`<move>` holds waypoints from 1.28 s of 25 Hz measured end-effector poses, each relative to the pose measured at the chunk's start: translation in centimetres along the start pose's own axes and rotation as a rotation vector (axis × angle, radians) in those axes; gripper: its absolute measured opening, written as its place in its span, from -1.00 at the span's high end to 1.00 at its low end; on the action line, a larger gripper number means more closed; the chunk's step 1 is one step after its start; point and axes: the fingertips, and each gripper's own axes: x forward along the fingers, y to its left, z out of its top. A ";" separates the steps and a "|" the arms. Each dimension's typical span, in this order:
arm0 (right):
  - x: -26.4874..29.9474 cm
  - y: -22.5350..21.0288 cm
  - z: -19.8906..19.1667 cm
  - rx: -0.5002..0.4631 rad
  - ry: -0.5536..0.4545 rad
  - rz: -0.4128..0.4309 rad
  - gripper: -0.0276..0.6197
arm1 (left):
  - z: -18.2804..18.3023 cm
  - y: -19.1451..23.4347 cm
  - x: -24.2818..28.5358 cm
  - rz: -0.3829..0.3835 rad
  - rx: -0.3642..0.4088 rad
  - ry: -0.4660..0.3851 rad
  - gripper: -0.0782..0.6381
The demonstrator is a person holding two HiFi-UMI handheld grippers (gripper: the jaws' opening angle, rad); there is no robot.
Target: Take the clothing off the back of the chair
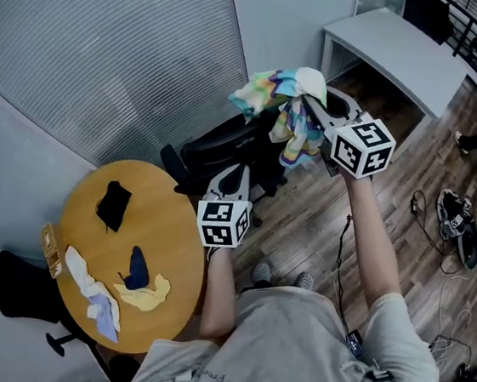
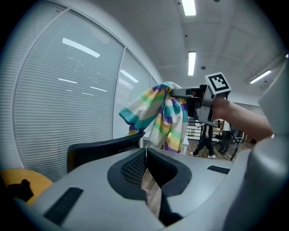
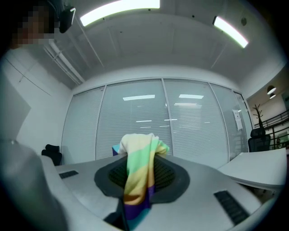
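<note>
Rainbow-striped fabric, the clothing (image 1: 287, 106), is bunched in the jaws of the right gripper (image 1: 310, 102) in the head view. Its loose end hangs below the jaws, over a black office chair (image 1: 218, 145). The left gripper (image 1: 238, 173) is lower and nearer the person, pointing at the chair with nothing in its jaws. Off to that gripper's left is a round wooden counter (image 1: 91, 203) with a few small cloths lying on it.

In the left gripper view, its own jaws (image 2: 145, 153) are closed together at the tips and empty. Ahead of them and higher up, the clothing (image 2: 165, 115) dangles from the right gripper (image 2: 174, 92). The curved chair back (image 2: 104, 146) lies below the fabric. Most of the fabric hangs clear of the chair back, though I cannot tell whether one lower fold touches its rim.

In the right gripper view, the jaws are clamped on the clothing (image 3: 137, 171). A cream fold humps over the tips, and green, yellow and purple bands spill back between the jaws toward the camera. Beyond them are only blinds and ceiling lights.

The clothing appears to be off the chair back, so the main step looks essentially done. What seems left is carrying the fabric fully away from the chair and setting it down somewhere.
</note>
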 end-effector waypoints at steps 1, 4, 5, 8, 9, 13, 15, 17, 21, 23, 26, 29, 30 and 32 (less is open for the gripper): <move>-0.4 0.1 0.7 -0.006 -0.018 -0.009 0.59 | -0.2 0.0 0.0 -0.008 0.000 0.000 0.70; -1.5 0.7 2.3 -0.036 -0.063 -0.043 0.59 | -0.8 0.5 -0.2 -0.034 0.002 -0.001 0.70; -2.2 0.4 3.0 -0.048 -0.078 -0.056 0.58 | -0.9 0.1 0.1 -0.043 0.004 0.000 0.70; -6.3 -2.1 5.5 -0.065 -0.128 -0.102 0.58 | -0.2 -3.3 1.4 -0.076 0.022 0.007 0.70; -7.7 -3.1 6.2 -0.065 -0.143 -0.118 0.58 | 0.0 -4.6 1.8 -0.089 0.029 0.009 0.70; -10.0 -4.5 6.8 -0.068 -0.156 -0.180 0.58 | -0.1 -6.1 3.1 -0.146 0.036 0.019 0.70; -10.0 -4.7 6.4 -0.072 -0.151 -0.211 0.58 | -0.6 -5.9 3.8 -0.176 0.035 0.027 0.70; -10.1 -5.2 5.9 -0.074 -0.146 -0.241 0.58 | -0.9 -5.8 4.8 -0.206 0.036 0.035 0.70; -12.2 -6.6 4.8 -0.070 -0.124 -0.292 0.58 | -1.5 -8.1 6.4 -0.269 0.046 0.047 0.70; -13.7 -6.8 4.1 -0.077 -0.095 -0.302 0.57 | -1.9 -10.1 6.8 -0.291 0.050 0.057 0.70; -14.8 -6.8 2.5 -0.071 -0.060 -0.311 0.57 | -2.3 -11.5 7.3 -0.321 0.053 0.071 0.70; -15.4 -7.1 0.6 -0.067 -0.011 -0.331 0.57 | -2.0 -12.0 7.5 -0.334 0.057 0.073 0.70; -16.1 -7.2 -0.1 -0.066 0.005 -0.345 0.57 | -1.9 -12.4 7.4 -0.338 0.057 0.072 0.70; -17.8 -7.4 -1.5 -0.056 0.030 -0.389 0.56 | -2.0 -13.3 7.5 -0.348 0.058 0.073 0.70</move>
